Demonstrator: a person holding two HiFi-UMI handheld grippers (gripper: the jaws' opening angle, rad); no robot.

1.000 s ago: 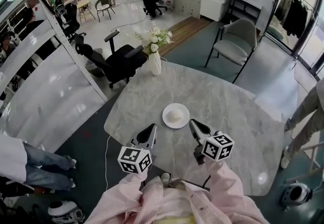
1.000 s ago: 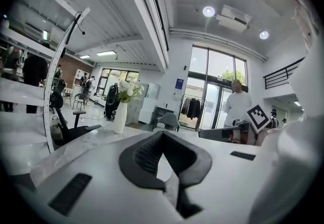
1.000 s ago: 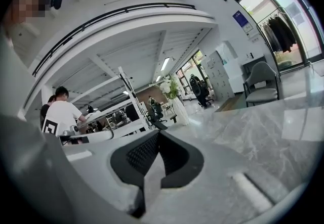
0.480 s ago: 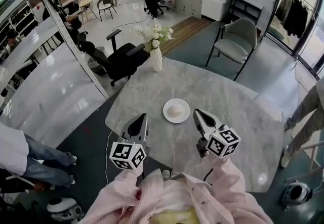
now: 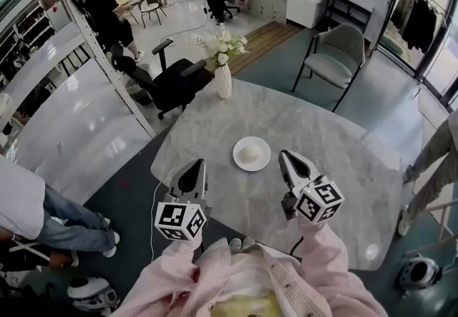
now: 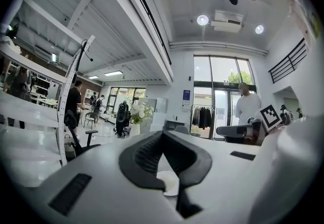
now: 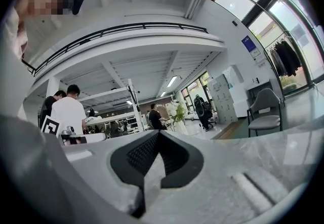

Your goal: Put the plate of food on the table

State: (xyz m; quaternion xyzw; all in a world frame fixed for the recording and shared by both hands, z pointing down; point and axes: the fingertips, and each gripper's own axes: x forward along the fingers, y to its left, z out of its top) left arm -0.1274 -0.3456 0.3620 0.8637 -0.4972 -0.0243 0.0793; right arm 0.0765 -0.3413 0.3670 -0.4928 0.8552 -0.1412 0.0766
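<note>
1. The plate (image 5: 239, 162) lies flat on the marble table (image 5: 322, 137), a little toward my side of its middle and well apart from the vase of flowers (image 5: 223, 81) at the far edge; the pale lump of food (image 5: 249, 153) sits at its centre; nothing grips it, so I judge the placing done.
2. My left gripper (image 5: 193, 167) has its jaws pressed together with nothing between them; it hovers level to the left of the plate, not touching it.
3. My right gripper (image 5: 288, 158) is likewise closed and empty, level, to the right of the plate and apart from it.
4. I hold both clear on either side, probably so that neither nudges the plate or its food.
5. What the food is I cannot tell, it is too small; my sleeves (image 5: 175, 272) hide the table's near edge; the left gripper view catches only a white sliver of plate beneath its jaws; the right gripper view shows bare marble and no plate.
</note>
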